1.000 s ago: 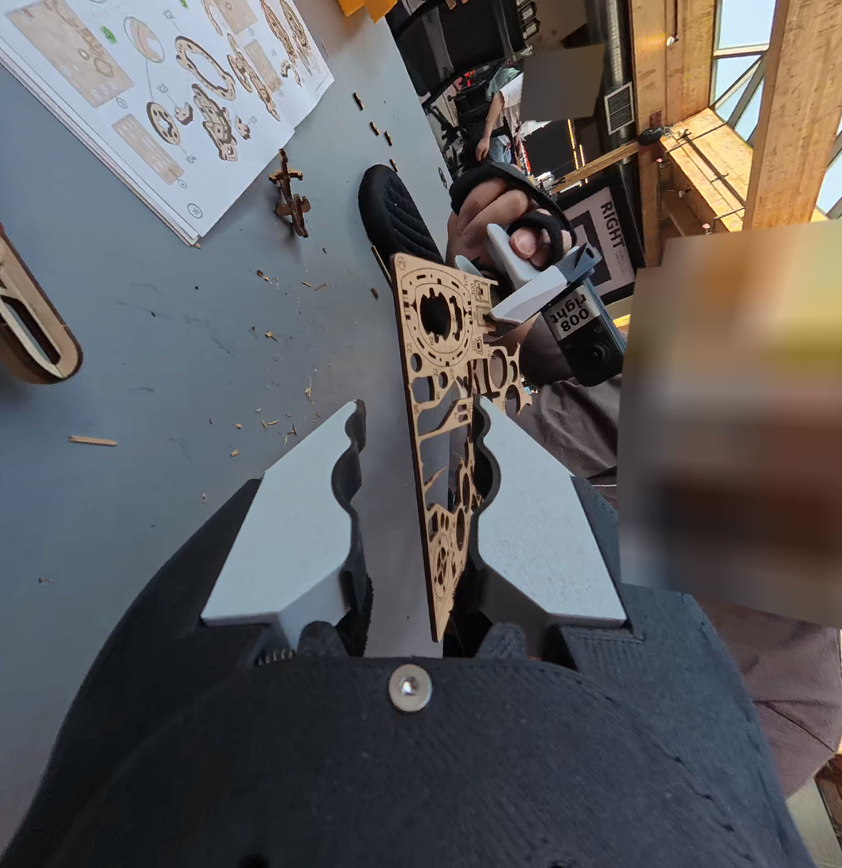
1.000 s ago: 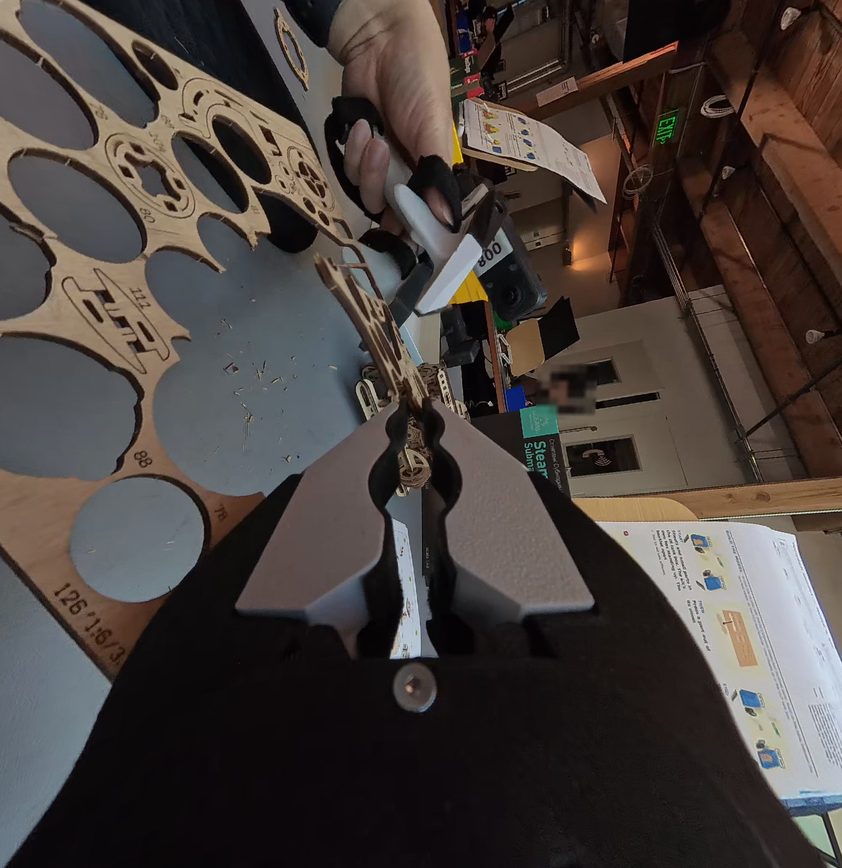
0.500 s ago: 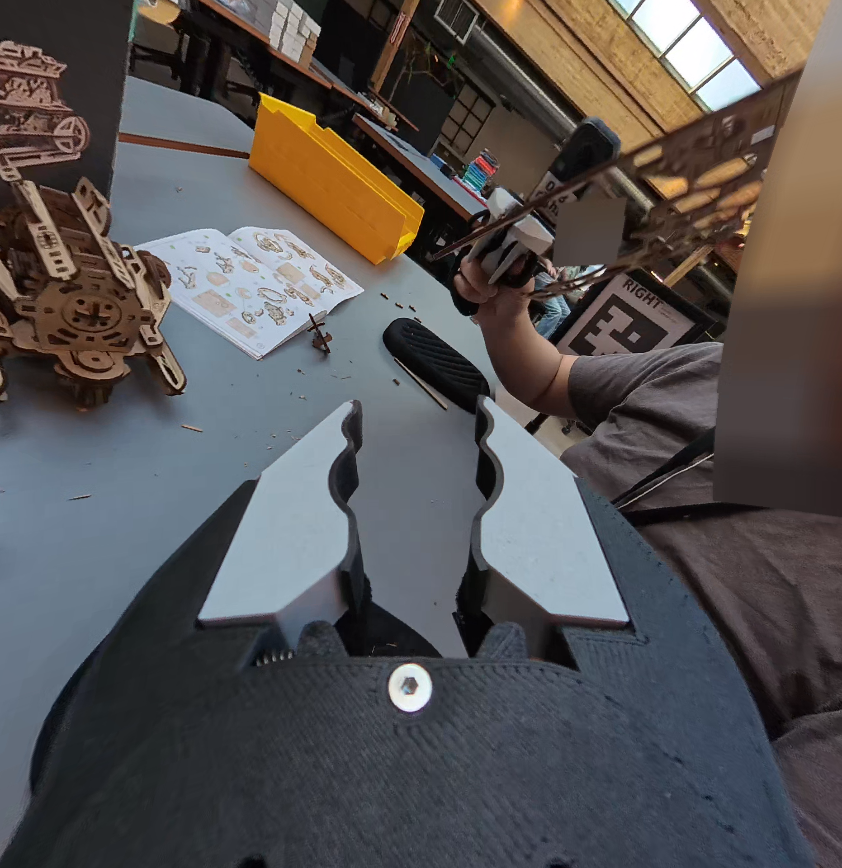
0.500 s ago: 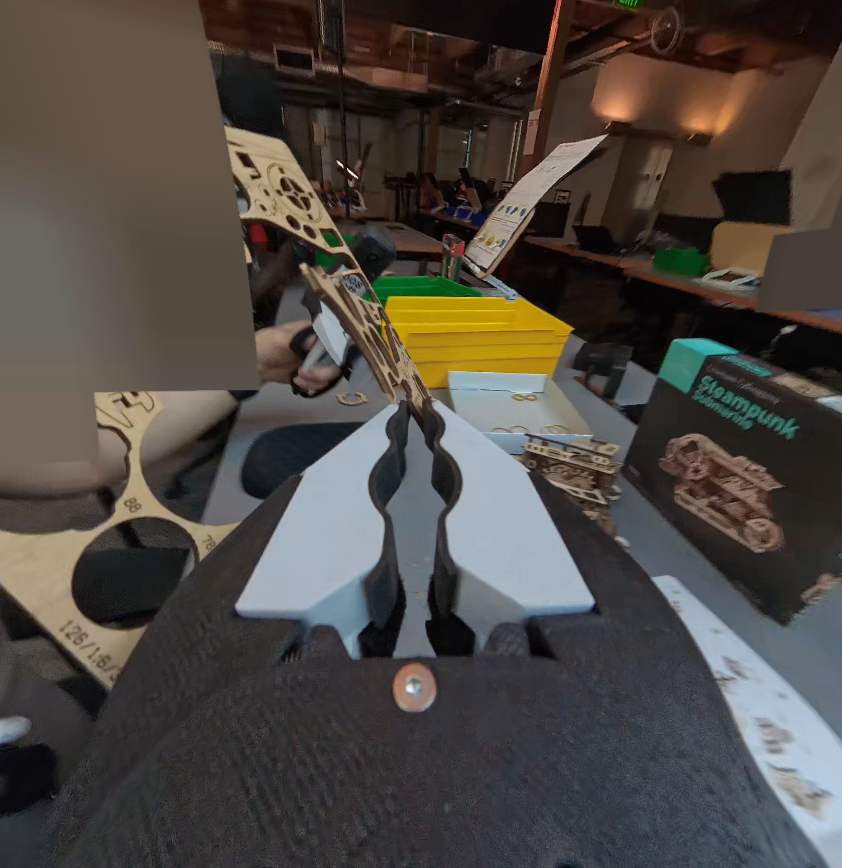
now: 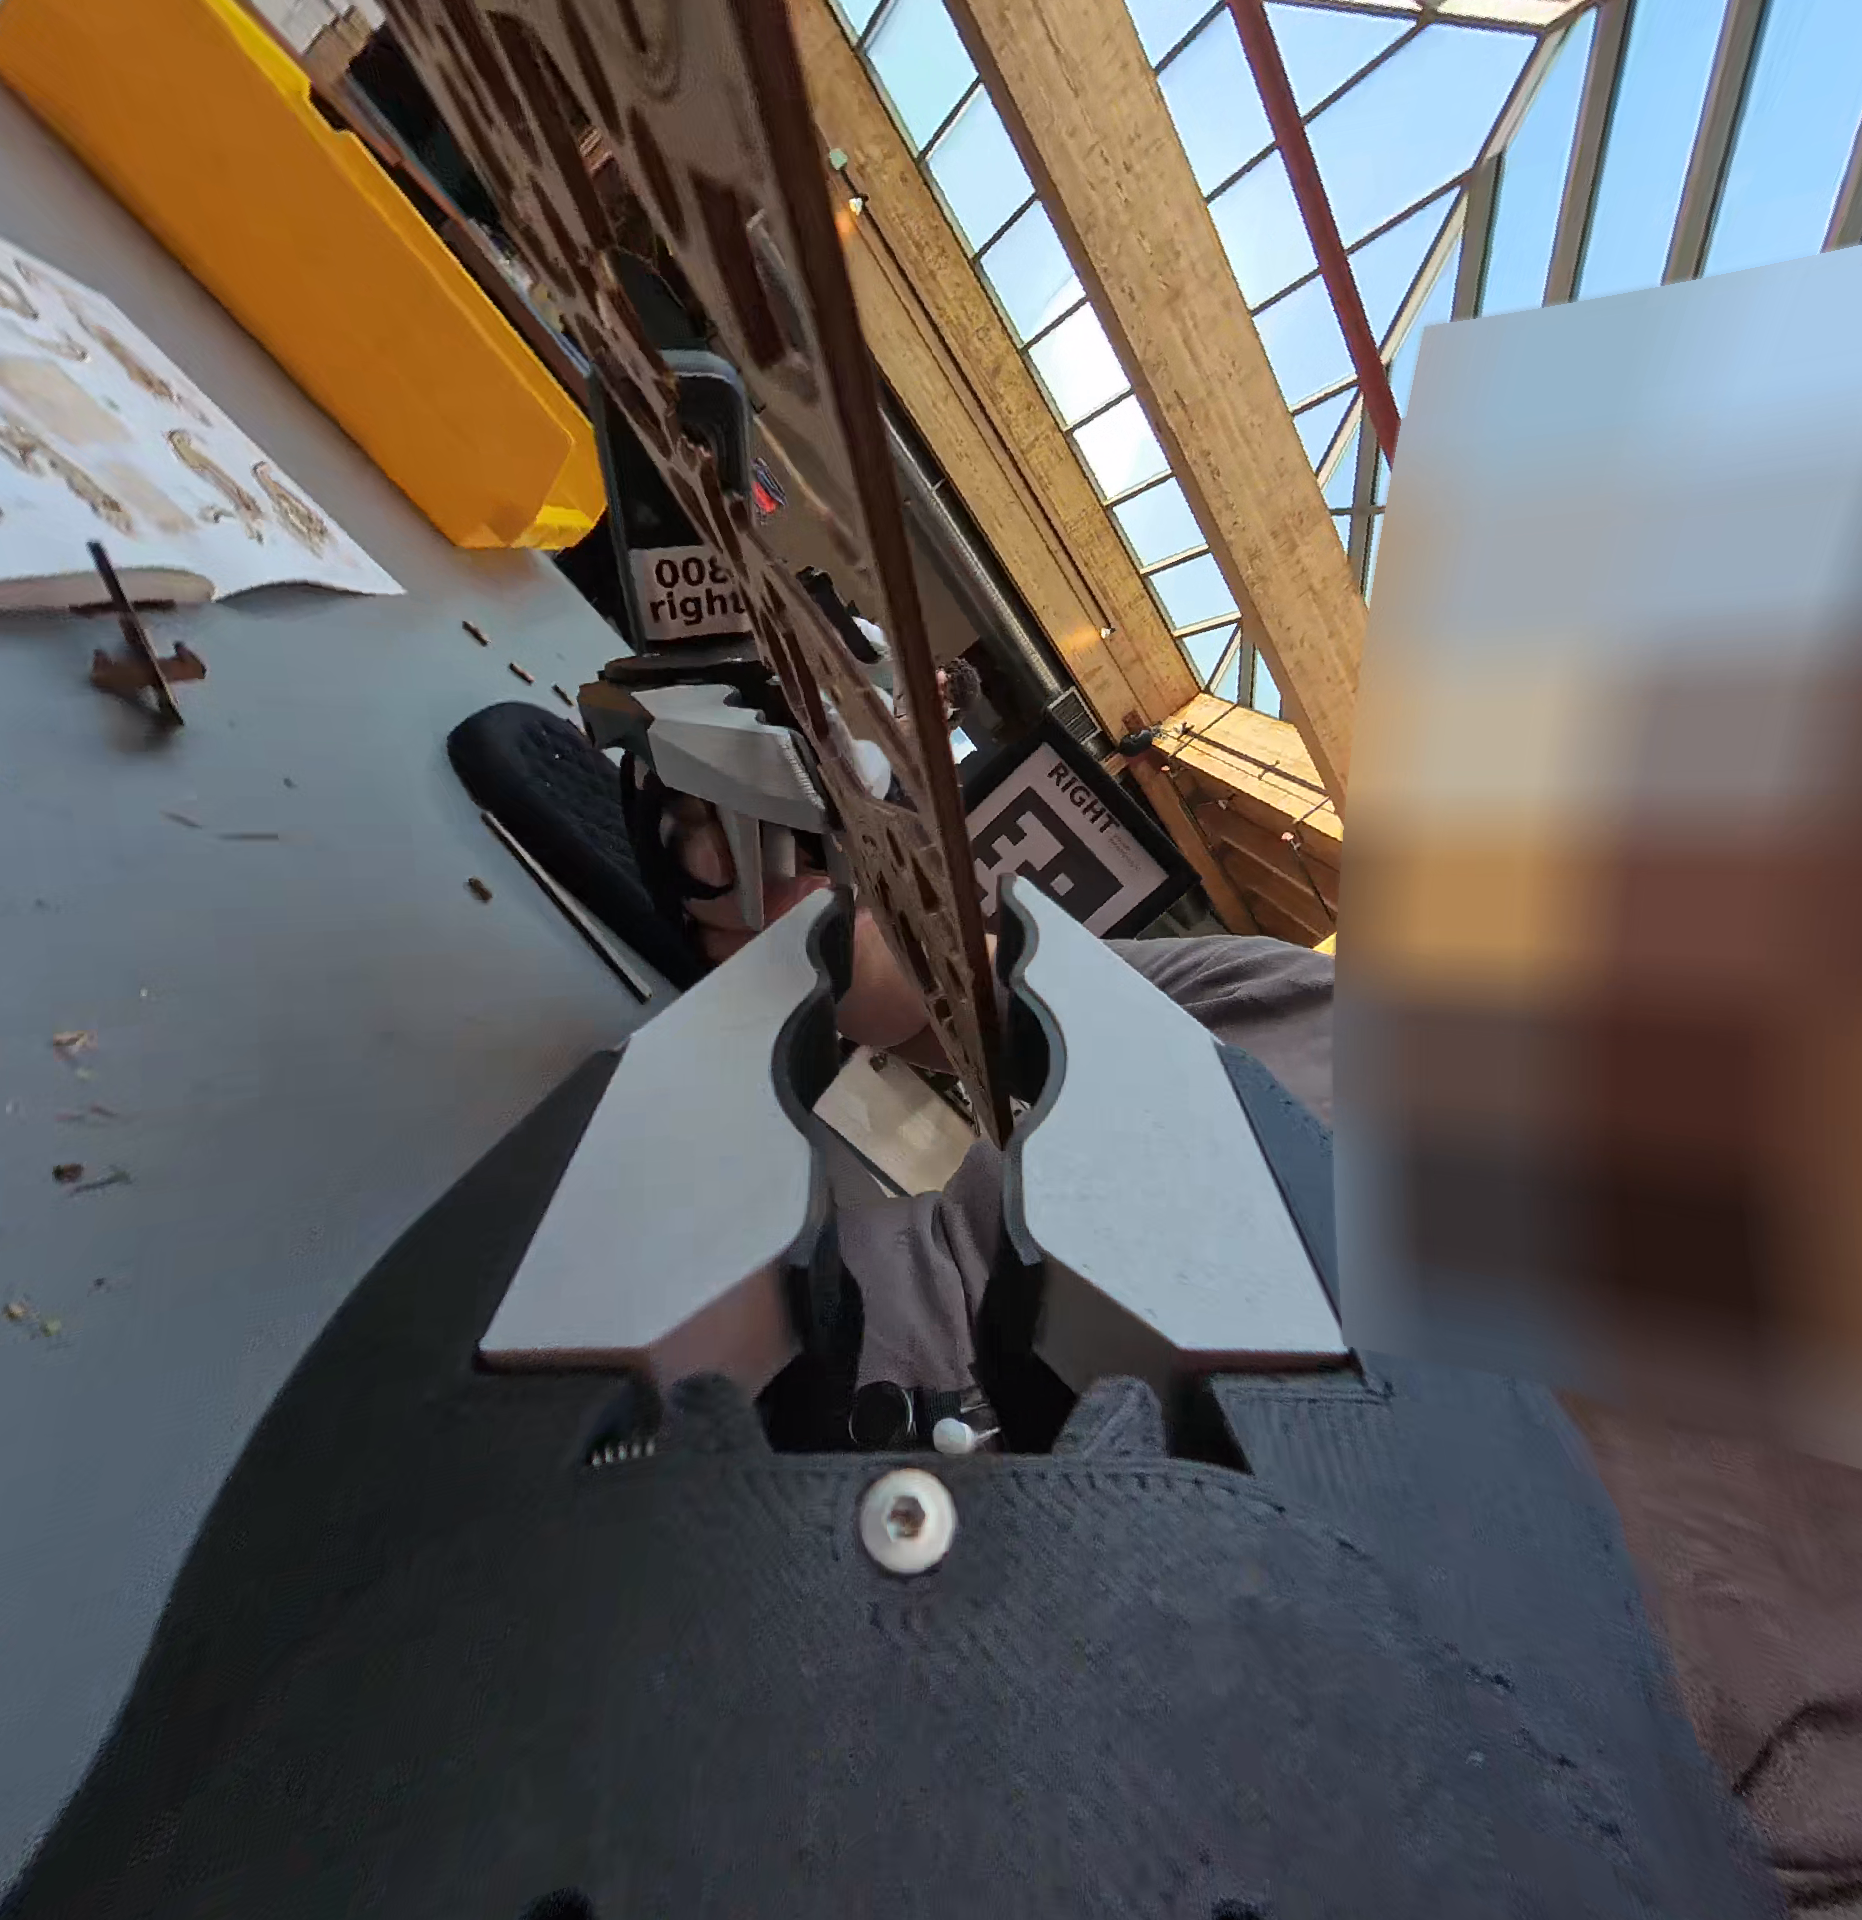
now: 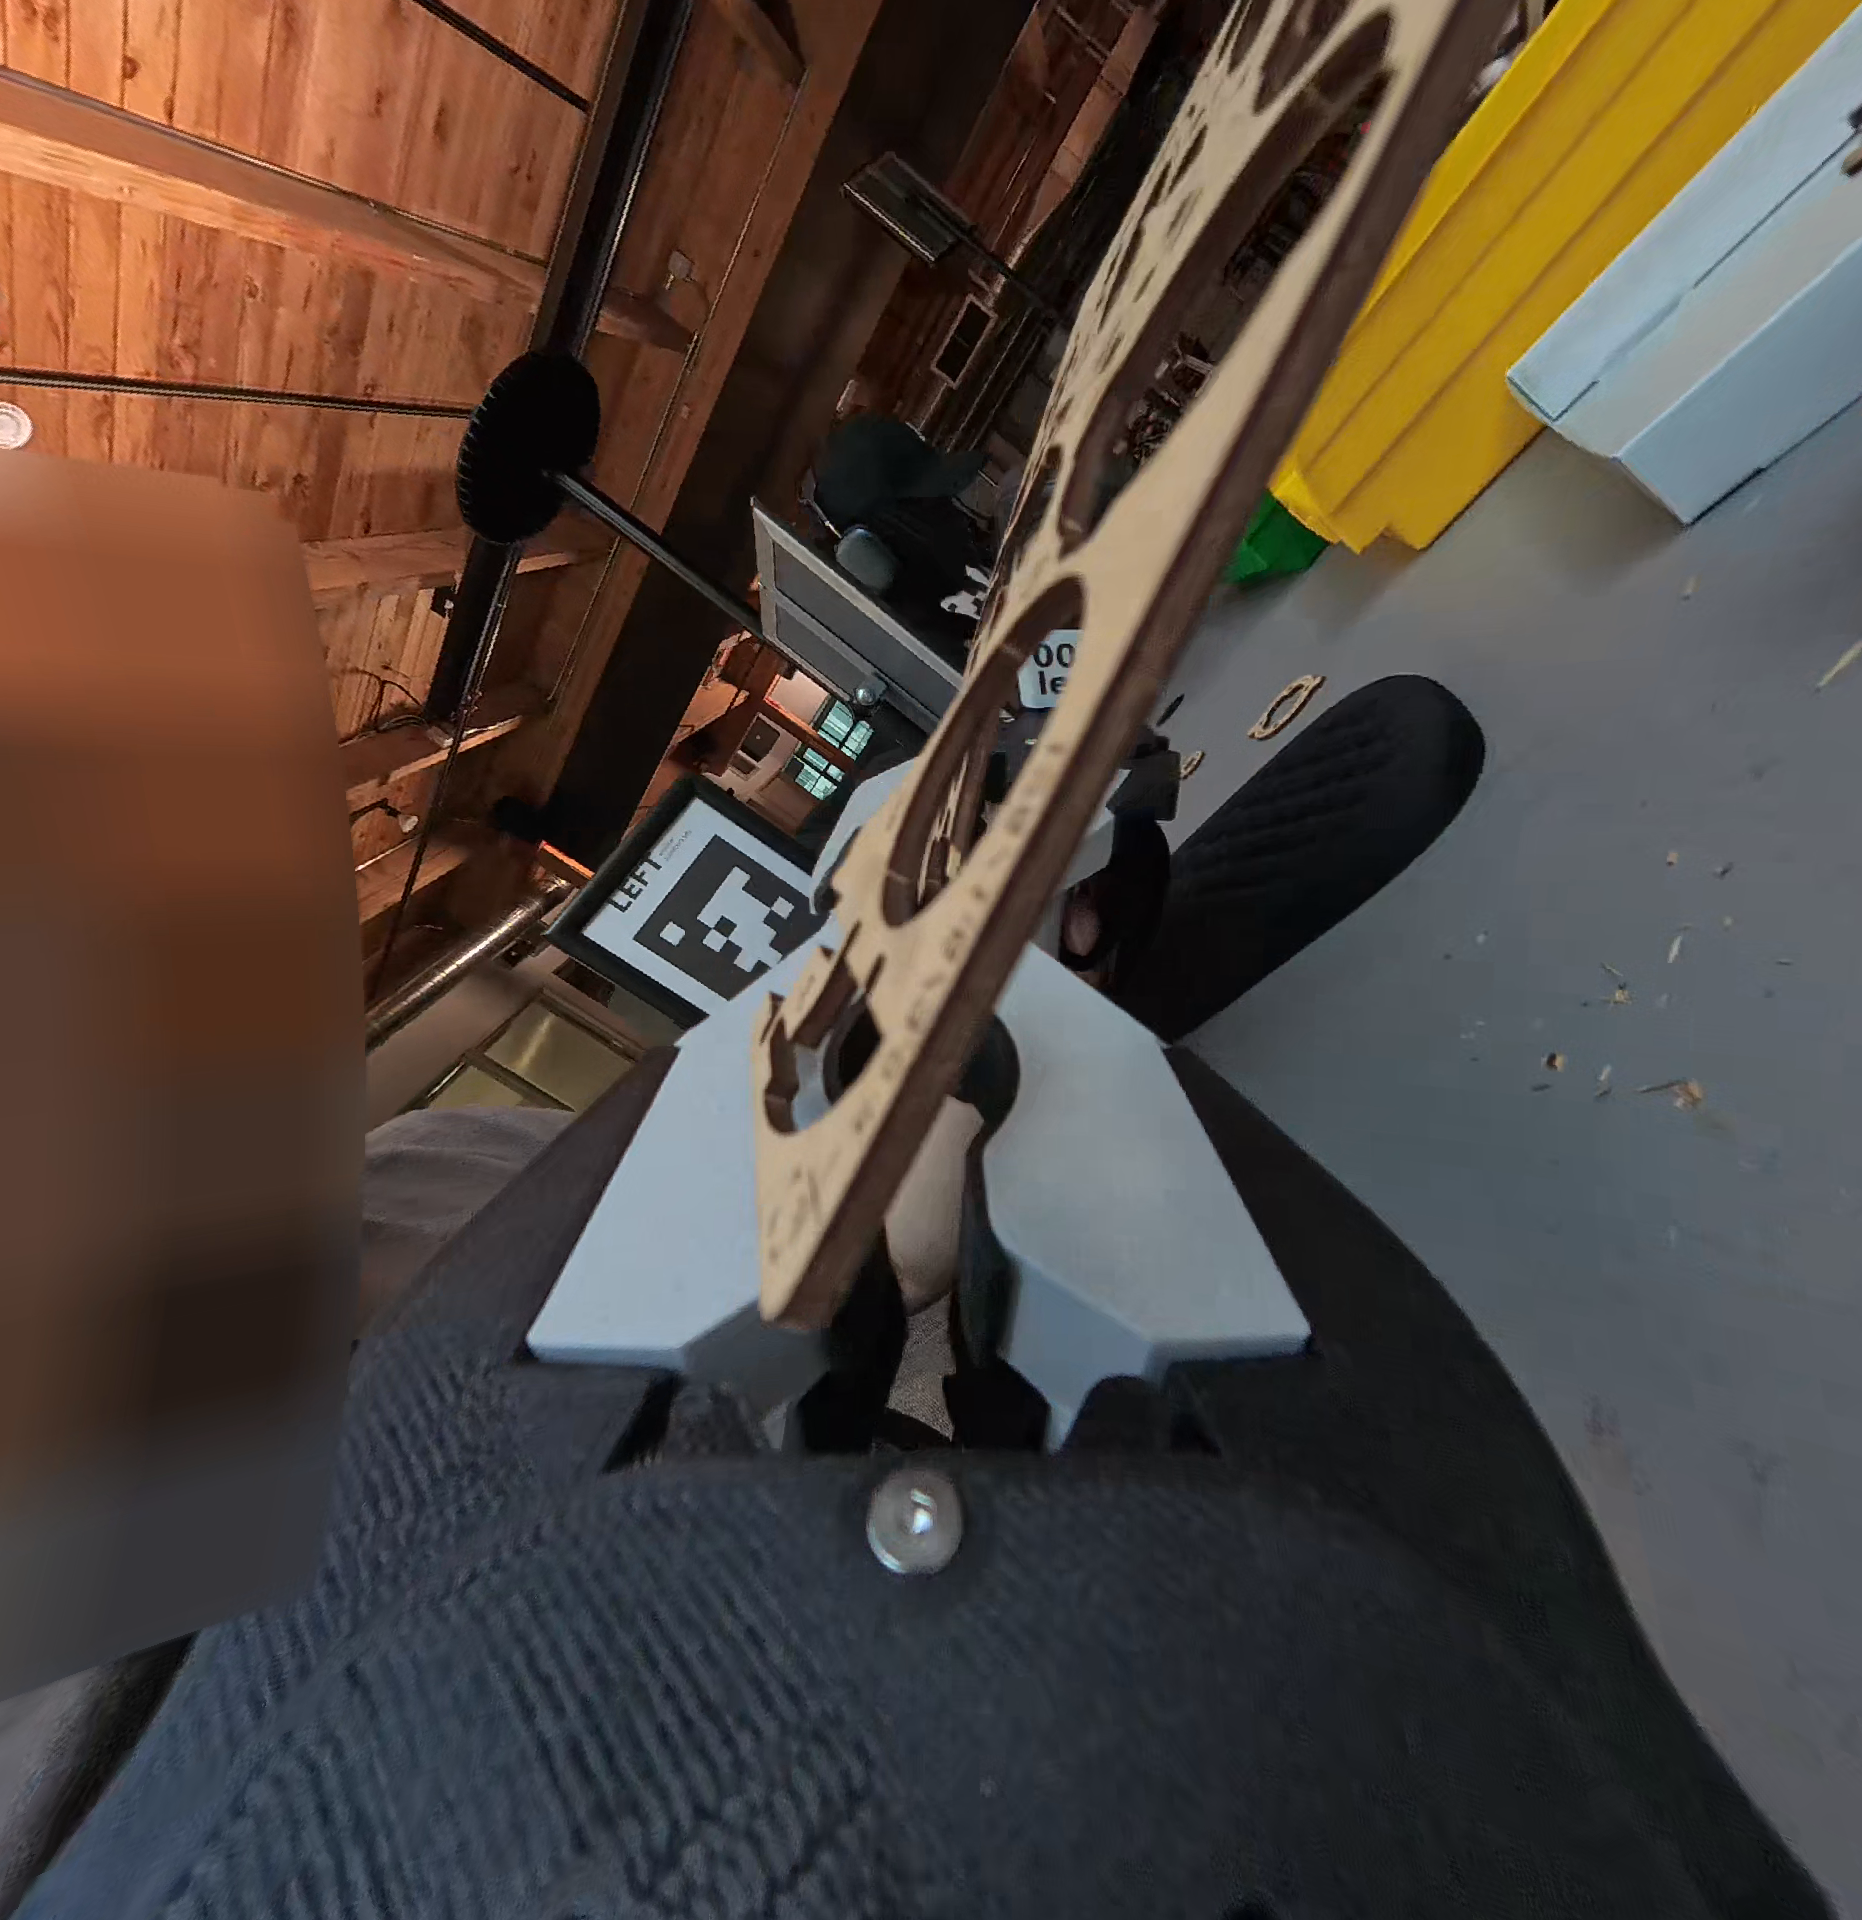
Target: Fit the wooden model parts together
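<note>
We have the laser-cut plywood sheet (image 5: 875,540) up off the grey table (image 5: 283,987), edge-on between both tools, so we judge this the stage of freeing a part from its sheet, with no fitting yet begun. In the left wrist view the left gripper (image 5: 919,940) stands partly open, the sheet's dark burnt edge running down into the gap and lying against the right-hand finger; whether it is pinched we cannot tell. Beyond it the right gripper (image 5: 792,769) meets the sheet's far side. In the right wrist view the sheet (image 6: 1062,727) crosses that gripper's (image 6: 911,1049) fingers and hides their tips, so its grip cannot be read either. The sheet is thin, pale-faced, brown at every cut and full of round and slotted holes; likely stiff but easily snapped. Next we would need one firm hold and a gentle push on a single part. An open instruction booklet (image 5: 106,457) and a yellow bin (image 5: 314,291) lie far left.
</note>
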A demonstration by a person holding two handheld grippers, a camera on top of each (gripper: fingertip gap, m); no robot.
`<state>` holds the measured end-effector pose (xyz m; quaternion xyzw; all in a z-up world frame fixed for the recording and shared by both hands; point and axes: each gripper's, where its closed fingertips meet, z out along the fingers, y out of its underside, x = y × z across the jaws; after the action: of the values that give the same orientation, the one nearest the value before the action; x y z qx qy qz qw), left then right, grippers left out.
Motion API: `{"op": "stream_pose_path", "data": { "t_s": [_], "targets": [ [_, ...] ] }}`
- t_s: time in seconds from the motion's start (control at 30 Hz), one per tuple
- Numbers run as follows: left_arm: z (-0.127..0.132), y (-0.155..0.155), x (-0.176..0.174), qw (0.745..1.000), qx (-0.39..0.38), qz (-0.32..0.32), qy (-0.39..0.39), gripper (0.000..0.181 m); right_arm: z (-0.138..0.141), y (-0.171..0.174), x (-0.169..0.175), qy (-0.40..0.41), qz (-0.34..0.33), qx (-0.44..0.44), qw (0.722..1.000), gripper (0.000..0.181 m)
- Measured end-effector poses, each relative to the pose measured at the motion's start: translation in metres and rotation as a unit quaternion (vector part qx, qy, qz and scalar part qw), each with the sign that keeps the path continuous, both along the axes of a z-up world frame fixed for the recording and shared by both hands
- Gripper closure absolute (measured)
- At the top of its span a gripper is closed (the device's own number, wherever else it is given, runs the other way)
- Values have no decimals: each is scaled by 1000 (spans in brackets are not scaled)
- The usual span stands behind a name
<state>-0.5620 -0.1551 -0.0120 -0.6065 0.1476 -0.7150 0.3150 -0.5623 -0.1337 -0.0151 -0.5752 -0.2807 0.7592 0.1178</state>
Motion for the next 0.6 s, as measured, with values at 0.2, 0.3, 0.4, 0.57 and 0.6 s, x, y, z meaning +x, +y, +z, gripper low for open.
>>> {"op": "stream_pose_path", "data": {
  "t_s": [0.2, 0.3, 0.4, 0.57, 0.6],
  "targets": [
    [-50, -16, 0, 993, -110, 19, 33, 179, -43, -15, -5, -57, -19, 2, 998, 178],
    [-65, -24, -1, 986, -156, 26, 48, 180, -59, -28, -5, -89, -5, -49, 995, 177],
    [-84, -35, -1, 976, -192, 36, 94, 181, -76, -41, -5, -126, 8, -100, 987, 172],
    [-97, -49, -1, 962, -241, 36, 121, 177, -99, -53, -6, -178, 28, -159, 971, 176],
    [-97, -50, -2, 961, -247, 36, 119, 178, -99, -55, -6, -179, 30, -166, 969, 177]
  ]
}}
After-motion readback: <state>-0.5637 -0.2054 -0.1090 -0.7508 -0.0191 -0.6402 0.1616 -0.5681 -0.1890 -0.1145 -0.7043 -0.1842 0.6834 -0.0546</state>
